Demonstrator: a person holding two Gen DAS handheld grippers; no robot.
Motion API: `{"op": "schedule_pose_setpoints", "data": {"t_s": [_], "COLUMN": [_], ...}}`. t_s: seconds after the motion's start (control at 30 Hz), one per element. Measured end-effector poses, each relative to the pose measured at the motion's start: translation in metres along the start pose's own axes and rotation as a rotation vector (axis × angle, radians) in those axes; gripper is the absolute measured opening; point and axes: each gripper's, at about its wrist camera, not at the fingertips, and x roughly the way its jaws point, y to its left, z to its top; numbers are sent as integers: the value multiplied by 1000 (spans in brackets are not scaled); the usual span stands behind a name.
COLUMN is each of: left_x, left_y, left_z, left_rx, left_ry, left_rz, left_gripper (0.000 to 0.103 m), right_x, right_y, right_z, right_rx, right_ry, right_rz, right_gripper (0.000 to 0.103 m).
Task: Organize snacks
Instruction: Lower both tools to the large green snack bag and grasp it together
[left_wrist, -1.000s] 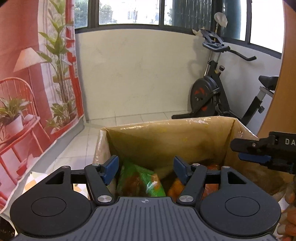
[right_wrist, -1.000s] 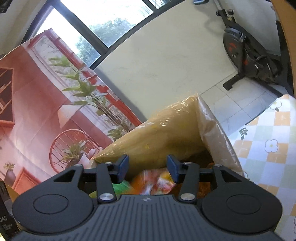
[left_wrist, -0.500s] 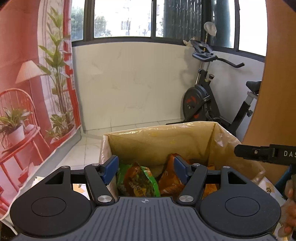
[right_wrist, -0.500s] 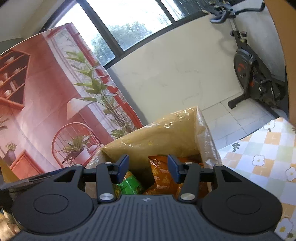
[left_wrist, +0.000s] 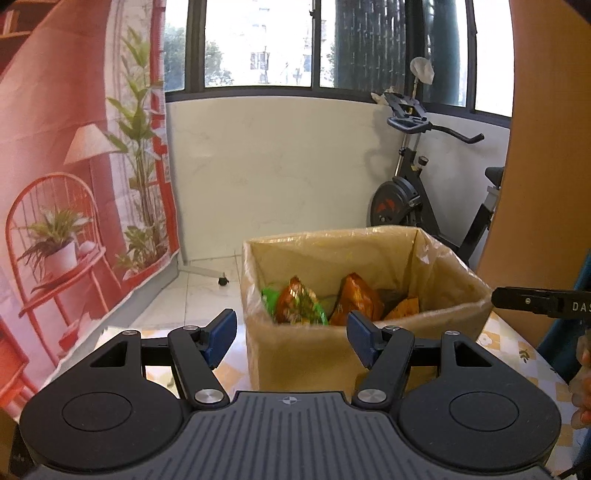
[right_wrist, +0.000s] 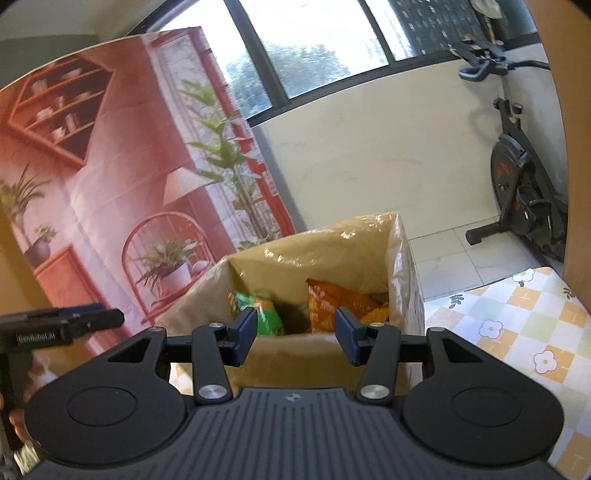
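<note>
Right wrist alone shows shelf backdrop (right_wrist: 59, 110).

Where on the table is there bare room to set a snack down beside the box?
Bare checked tablecloth lies right of the cardboard box in the right wrist view, out to the table's edge. A narrower bare strip shows left of the box in the left wrist view. Inside, the green packet and orange packets crowd it.
</note>
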Motion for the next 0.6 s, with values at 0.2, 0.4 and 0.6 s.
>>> {"op": "schedule_pose_setpoints", "data": {"t_s": [0.2,0.4,0.6], "left_x": [-9,-8,3], "left_y": [1,0,-5], "left_z": [-30,-70,-105], "left_rx": [-10,-71,-173], "left_ry": [52,121,180], "left_rz": [-22,-107,-155], "left_gripper": [68,68,68], "right_x": [-23,-32,-31], "right_y": [8,16,19], "right_z": [-24,-52,-88], "right_rx": [-97,-231,-317], "right_ry": [16,82,157], "right_rz": [22,36,25], "right_gripper": [51,58,69]}}
